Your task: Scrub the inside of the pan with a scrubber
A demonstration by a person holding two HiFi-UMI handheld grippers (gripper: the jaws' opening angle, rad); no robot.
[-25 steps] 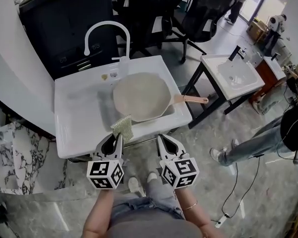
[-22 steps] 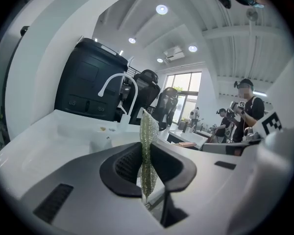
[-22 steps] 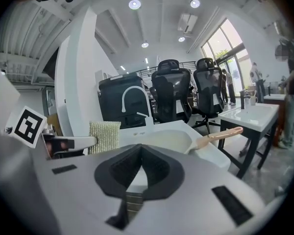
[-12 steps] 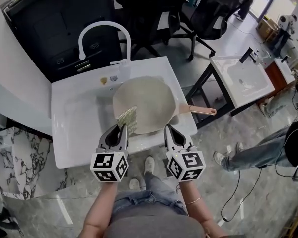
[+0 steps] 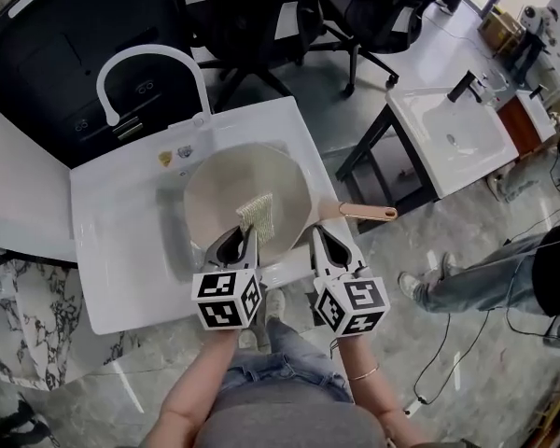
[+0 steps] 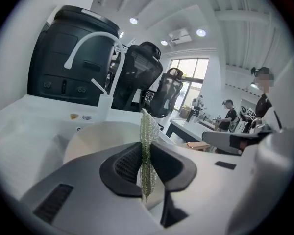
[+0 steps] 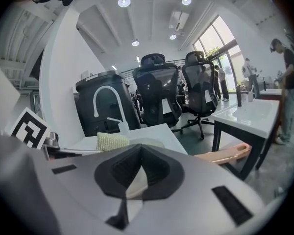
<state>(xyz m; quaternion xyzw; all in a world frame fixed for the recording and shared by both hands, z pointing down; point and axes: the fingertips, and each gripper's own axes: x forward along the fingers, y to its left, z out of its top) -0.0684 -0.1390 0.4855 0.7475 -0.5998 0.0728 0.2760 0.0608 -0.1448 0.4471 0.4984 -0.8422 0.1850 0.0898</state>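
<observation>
White ceramic makes up the bench (image 5: 121, 250), a broad slab with a sunken basin and a white arched faucet (image 5: 140, 59) at its far edge. Behind it stands a black cabinet (image 5: 65, 63), with black office chairs (image 5: 252, 17) further back and a second, smaller sink stand (image 5: 448, 129) well apart on the right. The pan (image 5: 224, 189), pale beige inside, sits in the basin and fills much of it, its pinkish handle (image 5: 364, 213) sticking out to the right past the bench's edge. The left gripper (image 5: 245, 236) reaches over the pan's near rim, and its jaws pinch the scrubber (image 5: 259, 215), a greenish-yellow mesh pad. The pad is held above the pan's inside, on the near side right of centre; whether it touches the surface cannot be told. In the left gripper view the scrubber (image 6: 147, 131) stands upright and edge-on between the dark pads. The right gripper (image 5: 317, 236) is just beside the left one, near the rim where the handle begins, its jaws pressed together at the tips with nothing between them. Two small bits (image 5: 173, 155) lie by the faucet's foot.
</observation>
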